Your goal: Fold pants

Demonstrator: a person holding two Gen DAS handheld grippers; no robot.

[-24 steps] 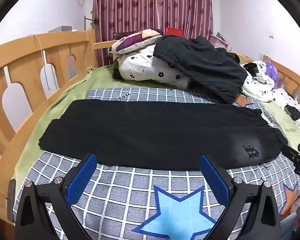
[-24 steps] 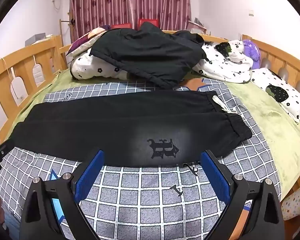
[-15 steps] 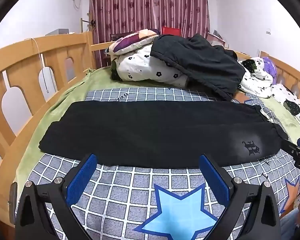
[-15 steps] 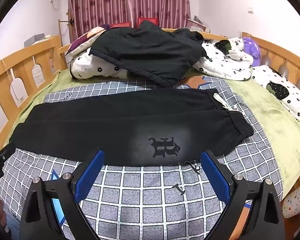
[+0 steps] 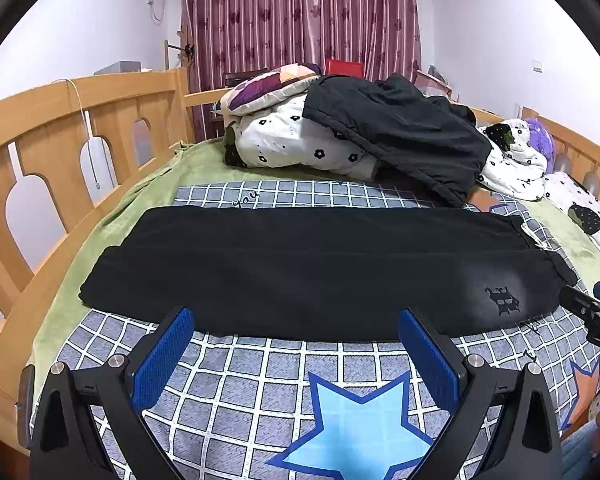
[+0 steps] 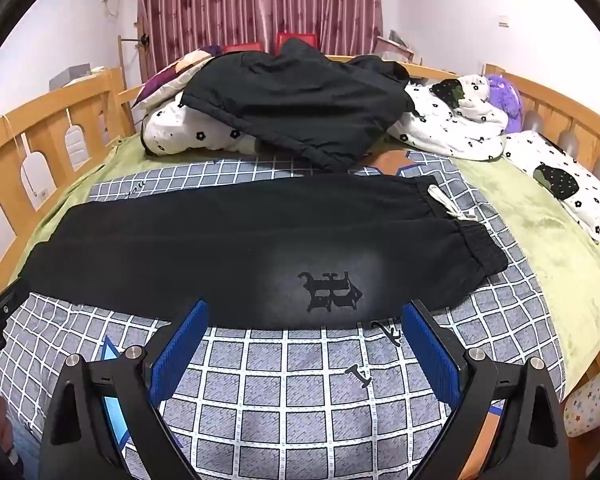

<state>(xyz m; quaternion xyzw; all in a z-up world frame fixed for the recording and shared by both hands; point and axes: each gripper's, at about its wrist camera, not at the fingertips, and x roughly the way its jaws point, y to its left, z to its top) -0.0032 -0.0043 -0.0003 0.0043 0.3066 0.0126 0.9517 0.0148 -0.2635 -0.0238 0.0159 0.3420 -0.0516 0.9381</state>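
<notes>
Black pants (image 5: 320,264) (image 6: 236,248) lie flat across the checked bedspread, one leg folded over the other, cuffs at the left and the elastic waistband with a white drawstring (image 6: 448,206) at the right. A gothic logo (image 6: 330,290) marks the near side by the waist. My left gripper (image 5: 296,330) hovers open in front of the pants' near edge, toward the leg end. My right gripper (image 6: 304,326) is open too, just short of the near edge under the logo. Neither holds anything.
A heap of floral bedding (image 5: 296,144) and a black jacket (image 6: 300,108) fills the far side of the bed. Wooden rails (image 5: 60,128) run along the left and the far right (image 6: 560,108). A floral pillow (image 6: 564,178) lies at the right on the green blanket (image 6: 548,240).
Both grippers have crept slightly closer to the pants' near edge; their jaws stay wide. The pants have not moved.
</notes>
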